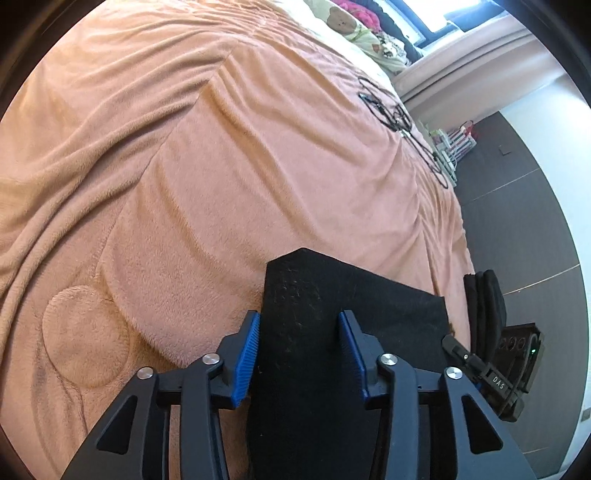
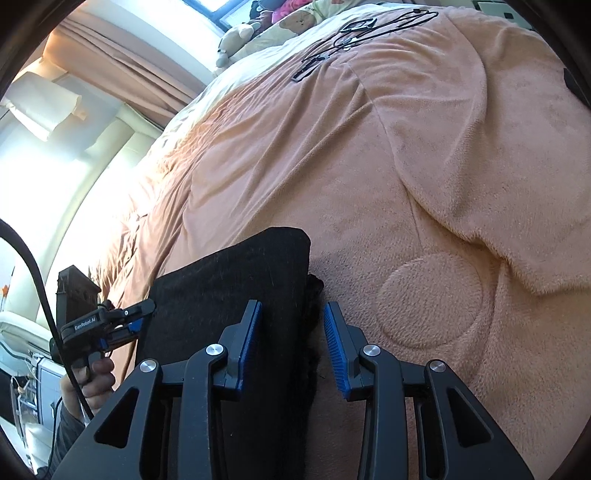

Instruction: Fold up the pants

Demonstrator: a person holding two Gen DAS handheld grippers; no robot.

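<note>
Pants (image 1: 332, 317), black and already folded narrow, lie on the bed (image 1: 221, 166) between your half-open left gripper (image 1: 299, 347) and right gripper (image 2: 291, 347) fingers, each straddling one side so both edges travel together.

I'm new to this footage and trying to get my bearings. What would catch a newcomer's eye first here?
A black pair of pants, folded flat, fills the foreground between the blue pads of the left gripper, with the right gripper at its other edge. Under it spreads a wide peach fleece blanket covering the bed. At the far end lies a tangle of black cables, beside bear-print bedding by the window.
</note>
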